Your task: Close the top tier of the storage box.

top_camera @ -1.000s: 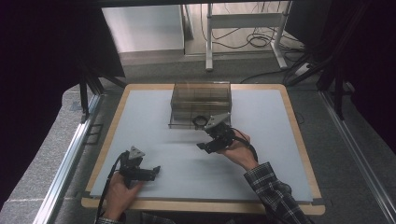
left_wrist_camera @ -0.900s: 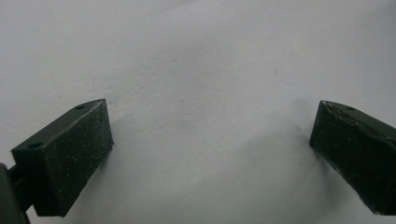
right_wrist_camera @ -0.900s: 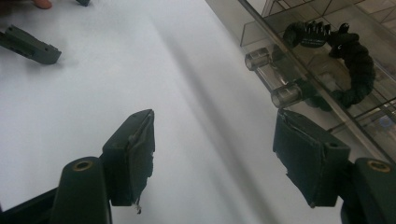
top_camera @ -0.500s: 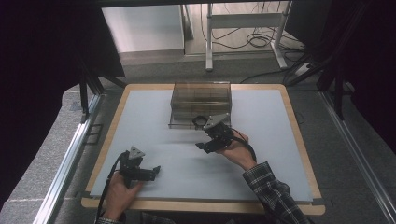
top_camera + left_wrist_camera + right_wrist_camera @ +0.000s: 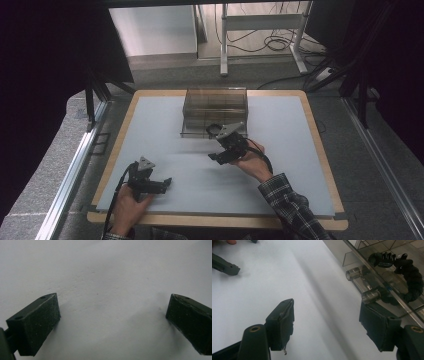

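- The big tabletop [image 5: 165, 125] was pale and had a wooden edge. It was mostly bare, so the work looked like it was only starting.
- A clear plastic box [image 5: 215, 102] with little sections sat near the far edge of the tabletop. This was the thing the work was about. In the right gripper view, its see-through front [image 5: 387, 282] had a clear handle on two round pegs [image 5: 362, 285]. The front looked shut.
- A black thing that looked like a coiled band [image 5: 409, 277] seemed to lie inside the box. I could not tell what it was.
- The right gripper [image 5: 220, 142] was just beside the front of the box, held in the person's right hand [image 5: 252, 165]. Its fingers [image 5: 282, 322] were spread apart, with nothing between them. One finger was very close to the handle, but I could not tell if it touched. The fingers had not grabbed the handle.
- The left gripper [image 5: 162, 184] rested low near the front edge of the tabletop, well apart from the box. Its fingers [image 5: 37, 325] were spread wide over bare tabletop and held nothing.
- My guess: the reach to the box was about done. Grabbing the handle, opening the box and getting at what was inside were left to do.
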Available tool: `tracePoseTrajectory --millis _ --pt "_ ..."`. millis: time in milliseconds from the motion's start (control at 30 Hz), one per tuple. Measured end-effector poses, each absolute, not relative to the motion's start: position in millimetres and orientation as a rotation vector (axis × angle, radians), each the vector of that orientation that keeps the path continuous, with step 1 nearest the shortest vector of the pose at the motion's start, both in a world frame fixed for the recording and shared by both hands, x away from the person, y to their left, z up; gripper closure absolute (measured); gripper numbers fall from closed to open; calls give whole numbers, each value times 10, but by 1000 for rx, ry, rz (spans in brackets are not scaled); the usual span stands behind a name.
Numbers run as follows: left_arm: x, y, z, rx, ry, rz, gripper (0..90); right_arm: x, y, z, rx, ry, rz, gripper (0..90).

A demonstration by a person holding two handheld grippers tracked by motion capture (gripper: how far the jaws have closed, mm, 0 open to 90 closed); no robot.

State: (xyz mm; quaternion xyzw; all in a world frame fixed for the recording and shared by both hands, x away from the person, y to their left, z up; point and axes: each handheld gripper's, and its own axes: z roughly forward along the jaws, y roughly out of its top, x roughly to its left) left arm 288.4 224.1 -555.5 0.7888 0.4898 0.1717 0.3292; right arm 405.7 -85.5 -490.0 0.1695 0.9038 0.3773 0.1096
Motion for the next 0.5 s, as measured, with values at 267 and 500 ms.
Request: tracePoseTrajectory --millis 267,500 --pt "2885 2241 -5555 2064 1282 449 0 4076 -866 -4888 507 2634 1125 284" --pt "2885 2241 -5555 2064 1282 449 0 4097 -869 -4880 509 2625 1132 284"
